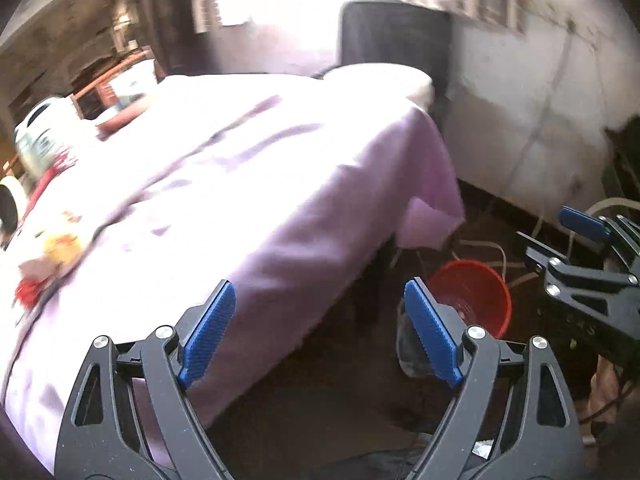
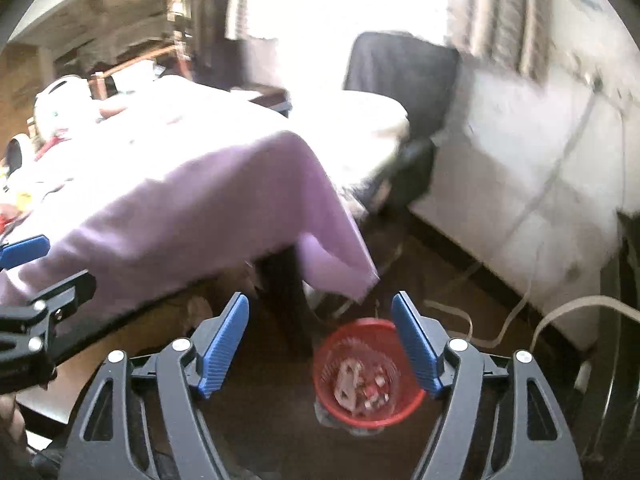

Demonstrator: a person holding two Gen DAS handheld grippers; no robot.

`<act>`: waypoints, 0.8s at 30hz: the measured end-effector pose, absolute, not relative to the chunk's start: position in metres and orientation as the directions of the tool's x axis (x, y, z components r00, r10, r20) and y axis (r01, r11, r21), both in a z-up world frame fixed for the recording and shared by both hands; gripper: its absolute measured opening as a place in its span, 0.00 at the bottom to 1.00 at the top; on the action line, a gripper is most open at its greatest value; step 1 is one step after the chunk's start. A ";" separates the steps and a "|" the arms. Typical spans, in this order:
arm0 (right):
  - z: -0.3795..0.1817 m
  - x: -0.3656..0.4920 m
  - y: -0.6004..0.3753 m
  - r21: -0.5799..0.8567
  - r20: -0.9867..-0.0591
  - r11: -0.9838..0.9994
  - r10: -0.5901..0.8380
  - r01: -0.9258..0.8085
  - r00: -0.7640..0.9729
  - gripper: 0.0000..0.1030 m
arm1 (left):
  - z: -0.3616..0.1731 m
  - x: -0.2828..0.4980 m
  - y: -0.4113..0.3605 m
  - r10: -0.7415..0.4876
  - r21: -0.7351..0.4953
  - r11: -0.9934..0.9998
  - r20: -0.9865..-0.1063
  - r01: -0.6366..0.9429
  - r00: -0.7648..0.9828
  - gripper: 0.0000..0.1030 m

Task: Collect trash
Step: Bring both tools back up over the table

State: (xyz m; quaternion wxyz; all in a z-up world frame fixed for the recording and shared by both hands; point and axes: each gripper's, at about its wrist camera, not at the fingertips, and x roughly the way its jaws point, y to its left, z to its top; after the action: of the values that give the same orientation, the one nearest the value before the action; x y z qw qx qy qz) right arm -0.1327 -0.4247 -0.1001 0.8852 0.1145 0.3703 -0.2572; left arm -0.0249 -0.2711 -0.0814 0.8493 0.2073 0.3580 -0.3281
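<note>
A red mesh bin [image 2: 366, 376] stands on the dark floor by the table leg, with several crumpled wrappers [image 2: 352, 384] inside. My right gripper [image 2: 320, 340] is open and empty, right above the bin. The bin also shows in the left wrist view [image 1: 476, 292], low right. My left gripper [image 1: 320, 328] is open and empty, over the edge of the table with the lilac cloth [image 1: 248, 200]. Loose wrappers [image 1: 52, 252] lie at the table's left end. The right gripper shows at the right edge of the left wrist view [image 1: 580, 248].
A dark chair [image 2: 400, 80] stands behind the table by a bright window. White cables [image 2: 520, 312] trail across the floor along the white wall. White containers [image 1: 40, 136] and other clutter sit at the table's far left. A black table leg [image 2: 288, 300] stands beside the bin.
</note>
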 end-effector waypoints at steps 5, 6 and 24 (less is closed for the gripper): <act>-0.064 -0.115 -0.375 -0.036 -0.649 0.898 -0.355 0.438 0.673 0.77 | -0.048 -0.012 -0.214 -0.392 0.088 0.786 -0.694 0.612 0.604 0.85; -0.059 -0.111 -0.364 -0.045 -0.638 0.907 -0.349 0.418 0.687 0.78 | -0.044 -0.009 -0.205 -0.388 0.083 0.799 -0.685 0.595 0.617 0.85; -0.018 -0.007 -0.192 -0.130 -0.596 0.991 -0.094 0.019 0.797 0.86 | -0.039 0.073 0.035 -0.077 -0.041 0.997 -0.702 0.068 0.708 0.90</act>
State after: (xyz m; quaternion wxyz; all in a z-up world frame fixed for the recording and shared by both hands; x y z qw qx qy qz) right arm -0.0068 -0.1917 -0.0184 0.9462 -0.0588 0.3169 -0.0299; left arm 0.0730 0.0346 -0.0390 0.9240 -0.0059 0.3803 -0.0394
